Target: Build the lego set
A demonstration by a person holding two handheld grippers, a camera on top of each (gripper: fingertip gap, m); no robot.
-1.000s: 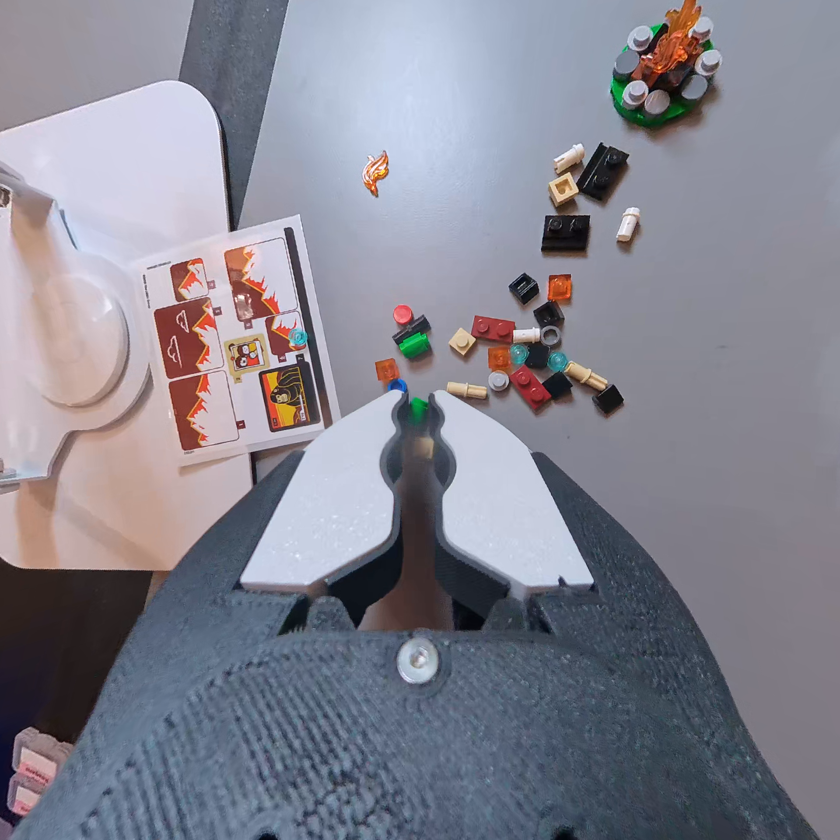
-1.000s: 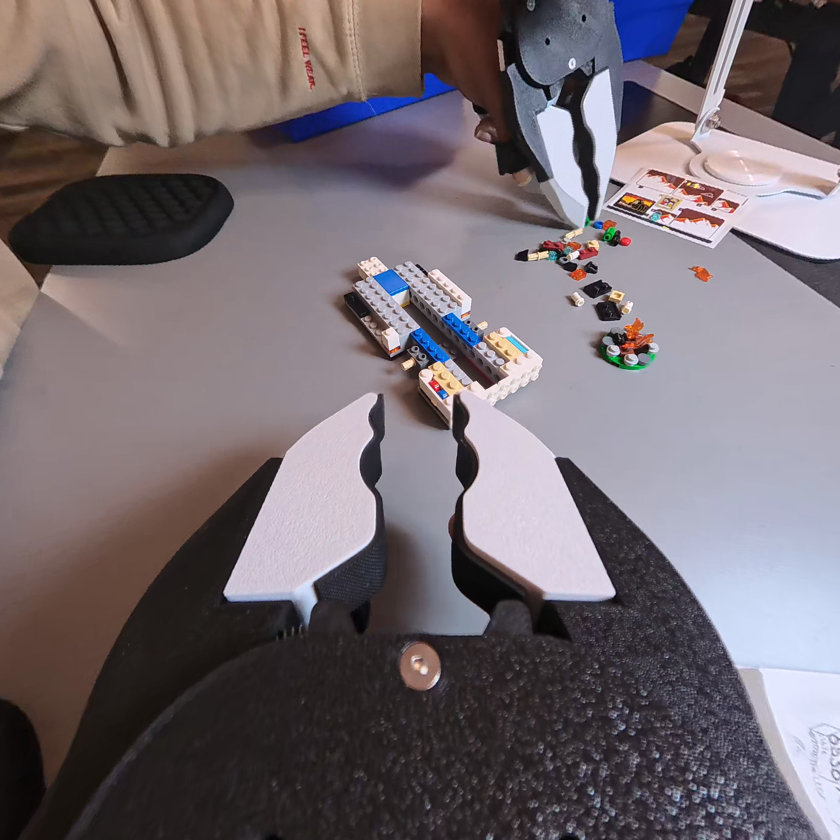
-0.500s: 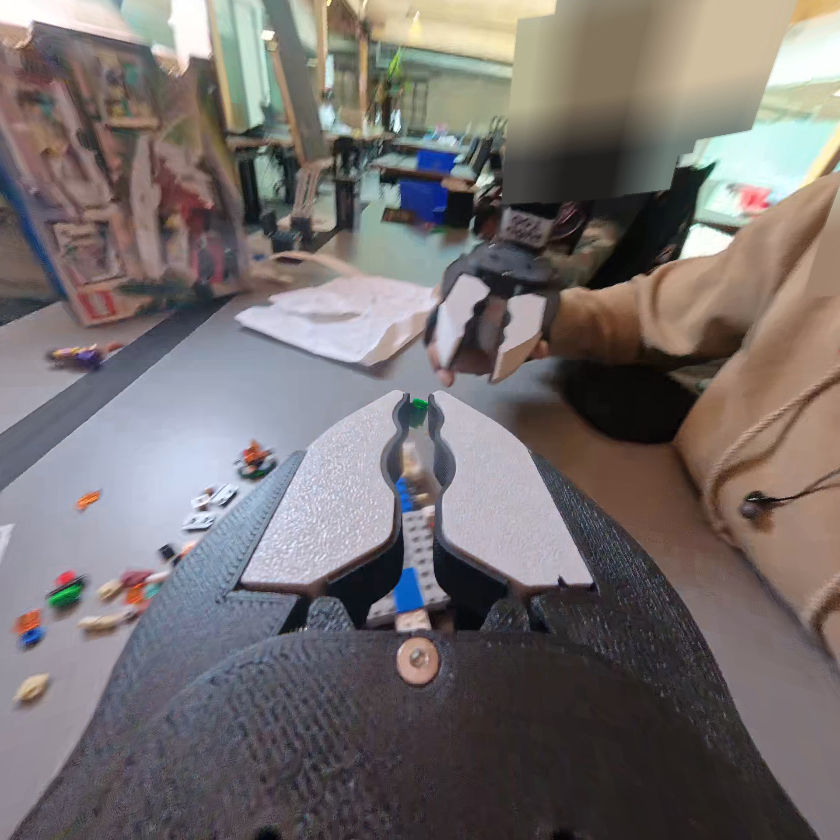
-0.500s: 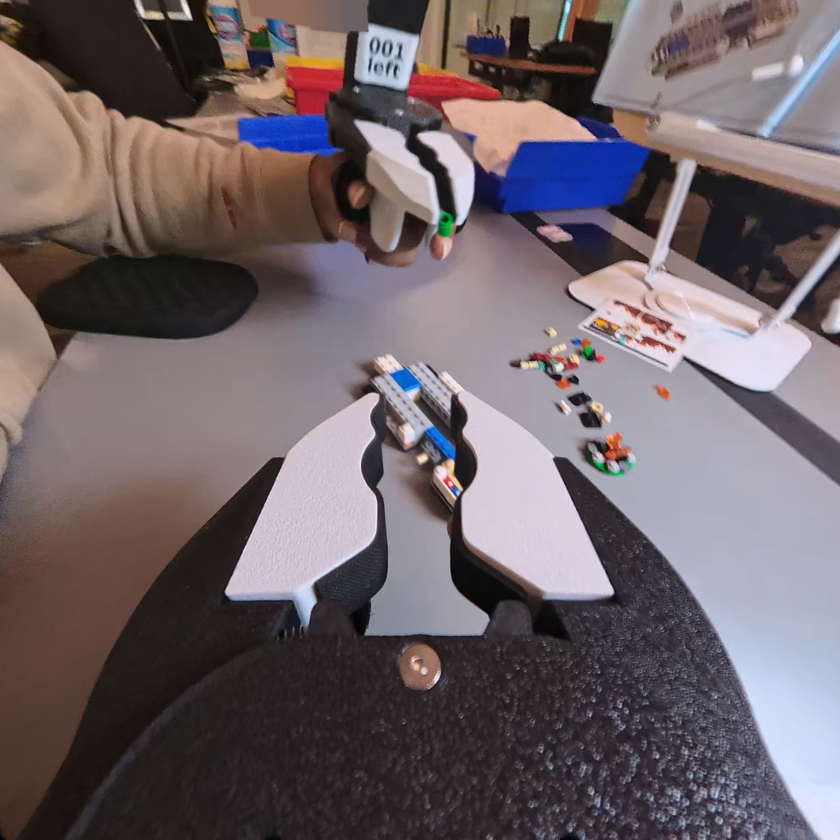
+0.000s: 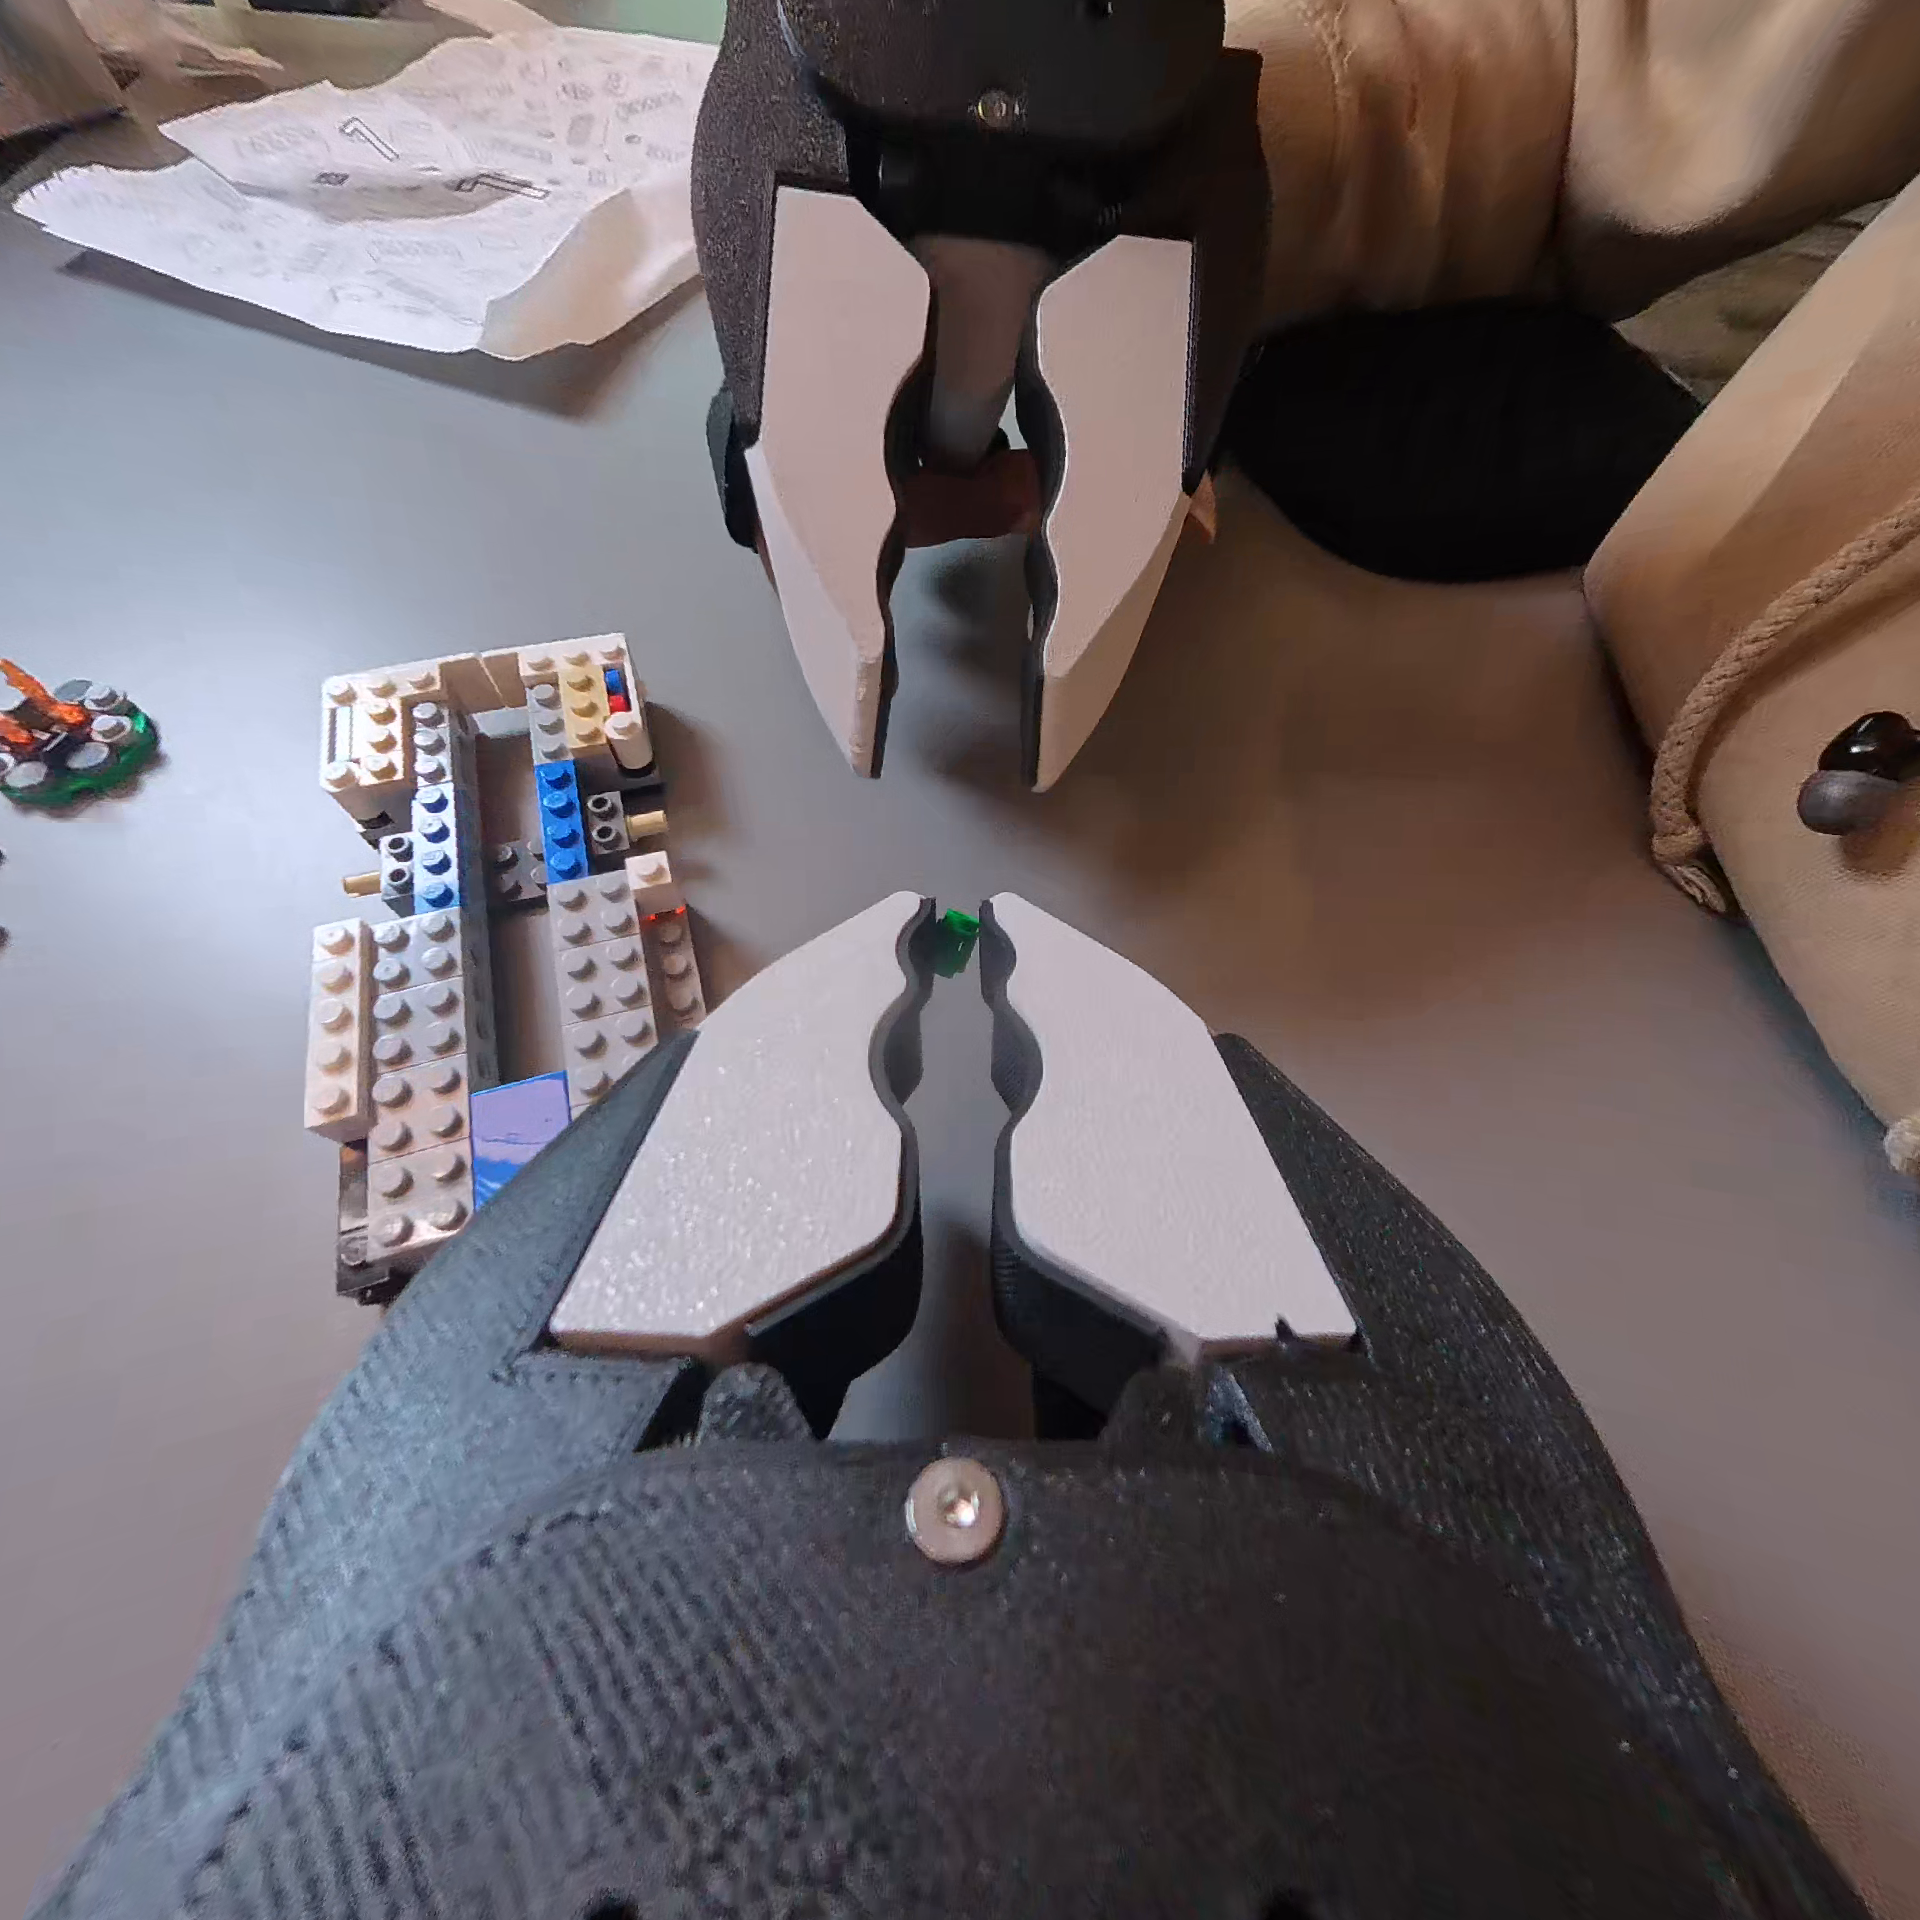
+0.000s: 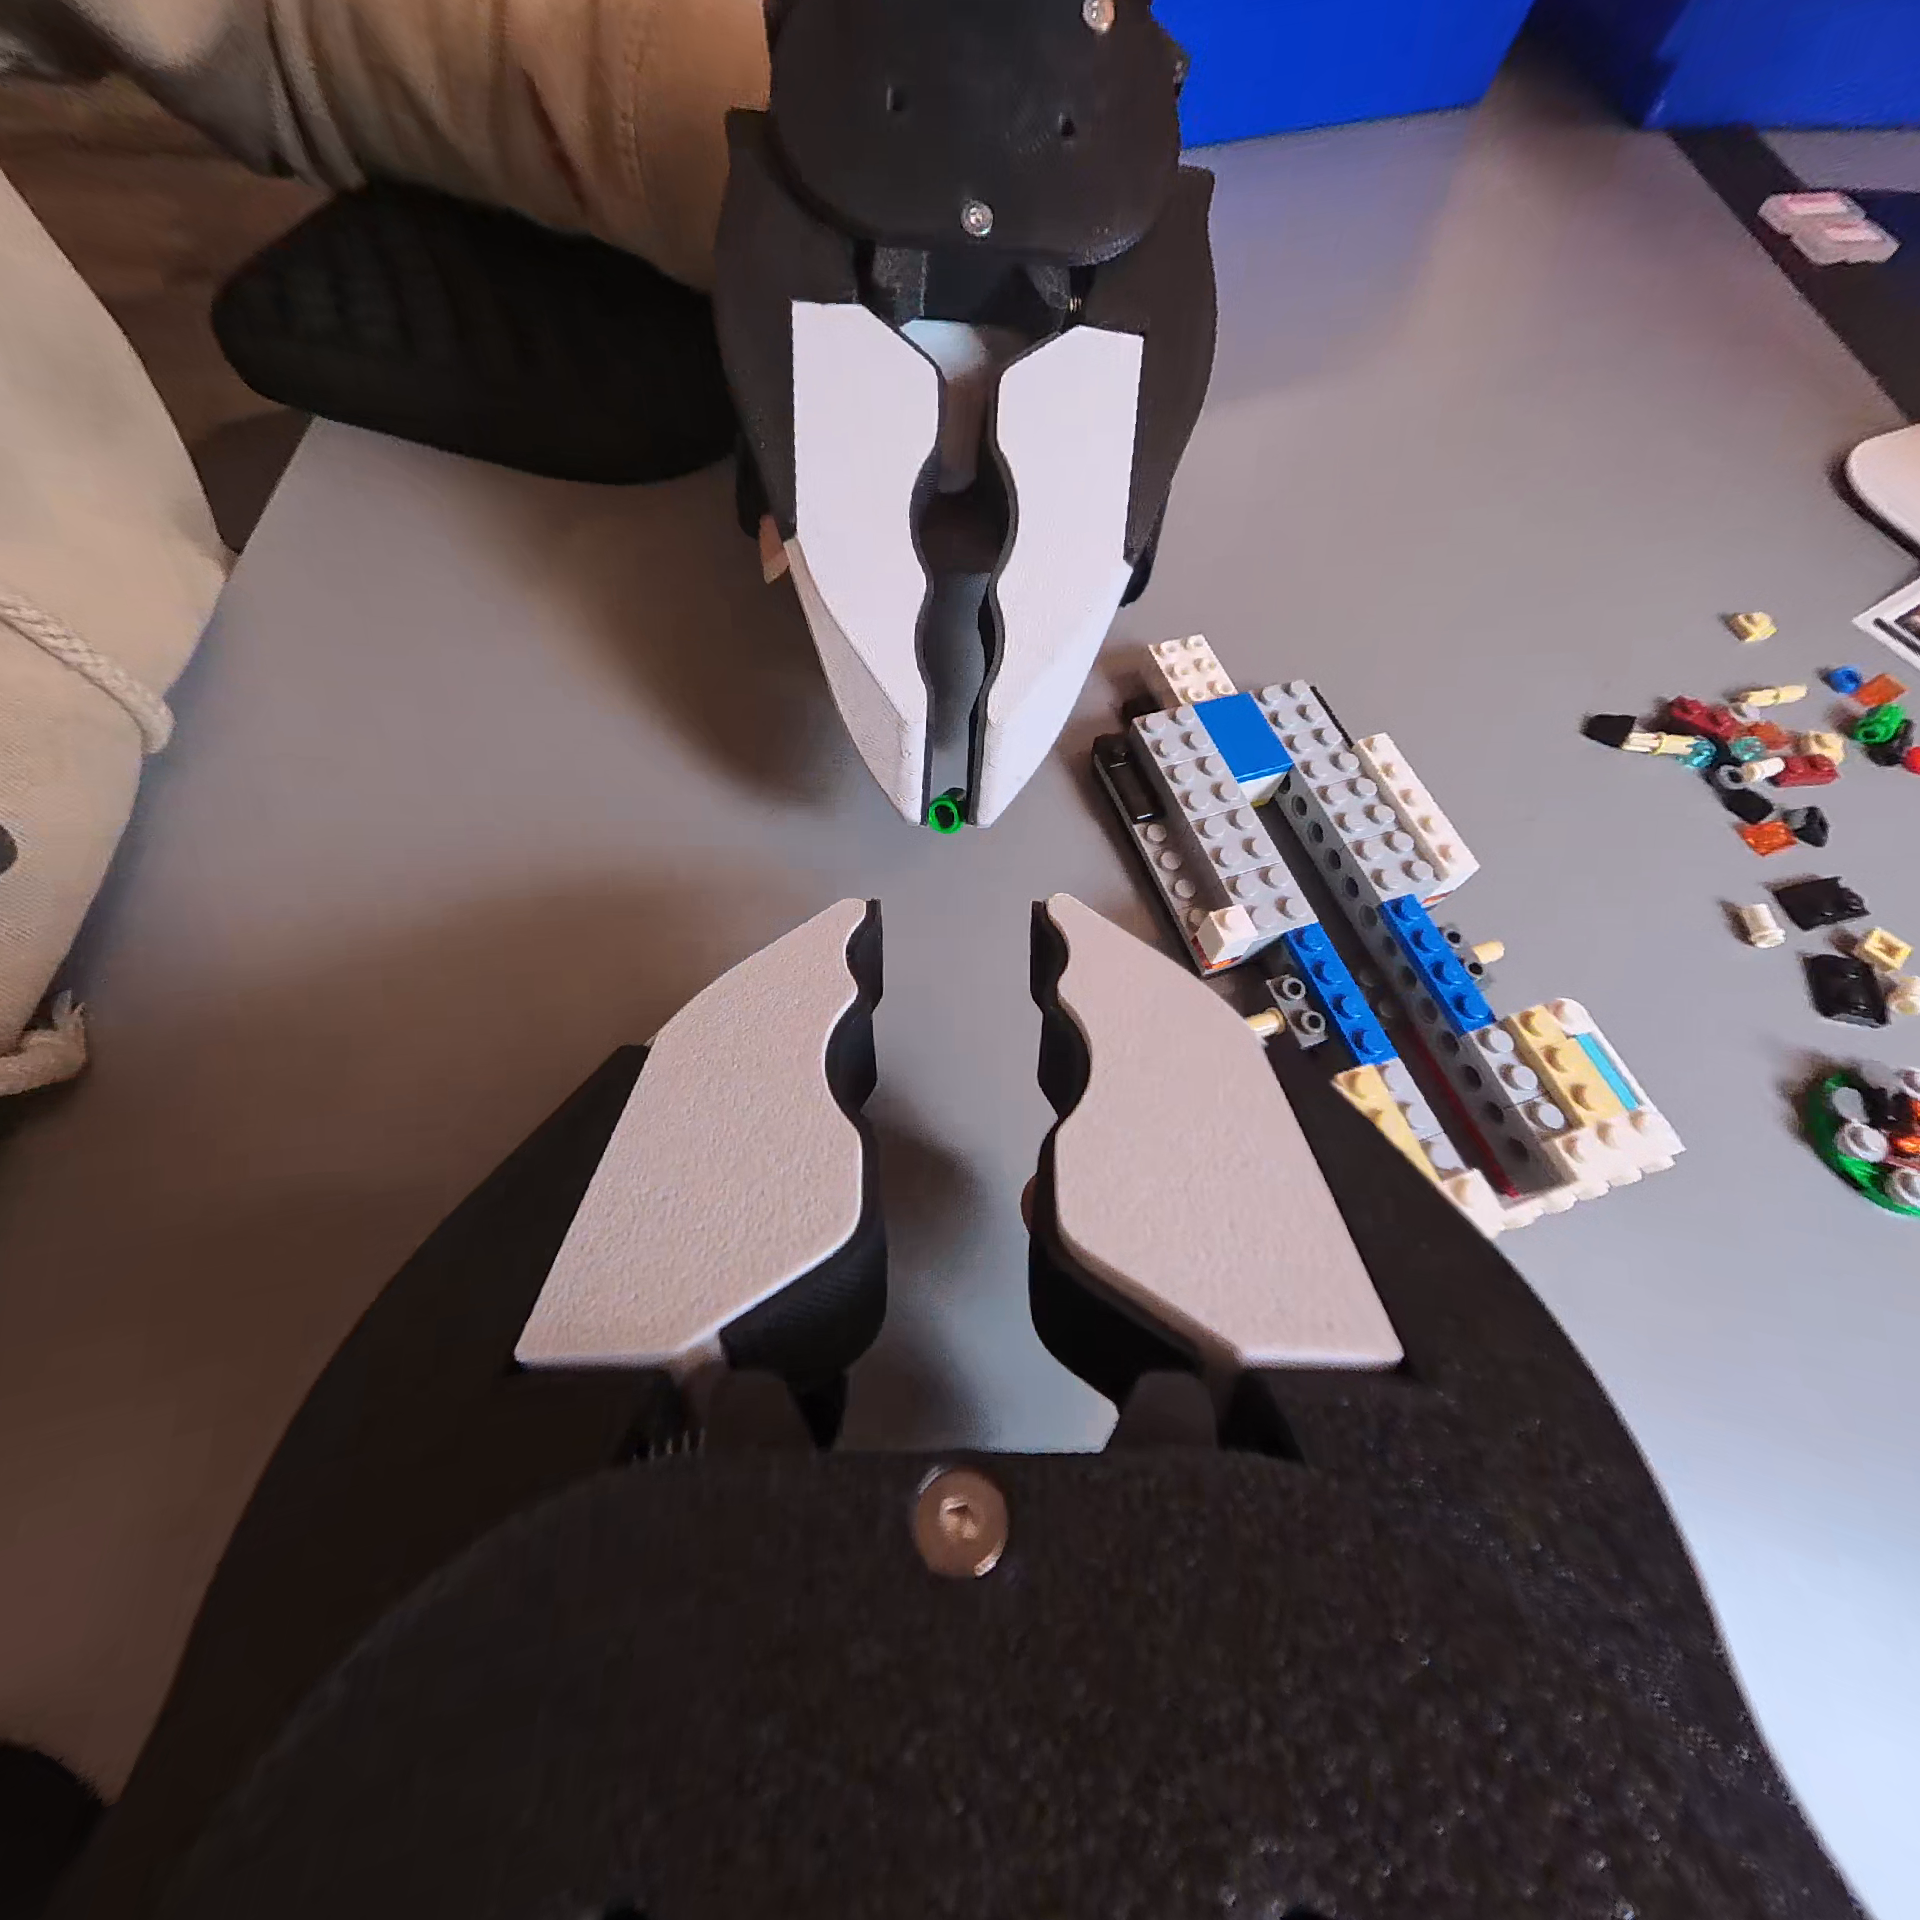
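My left gripper [image 5: 954, 914] is shut on a small green round toy brick [image 5: 956, 941], held at its fingertips above the grey table. The right wrist view shows the same green brick [image 6: 945, 812] pinched at the left gripper's tips [image 6: 948, 816]. My right gripper [image 6: 956, 914] is open and empty; it faces the left gripper tip to tip, a short gap away, and also shows in the left wrist view [image 5: 954, 769]. A long grey, blue and white brick model [image 5: 488, 935] lies flat on the table beside both grippers; in the right wrist view it [image 6: 1371, 914] is to the right.
A pile of small loose bricks [image 6: 1787, 758] and a green round plate with orange flame pieces [image 6: 1870, 1138] lie right of the model. Crumpled printed paper [image 5: 395, 187] lies at the far side. A person's beige sleeve [image 5: 1507, 145] and a black pad [image 5: 1455, 447] are close by. Both grippers' tips are close together, under 4 cm apart.
My left gripper lifted the green brick from the loose pile, swung round and came down facing the right gripper. The right gripper moved up close to it, its jaws staying open.
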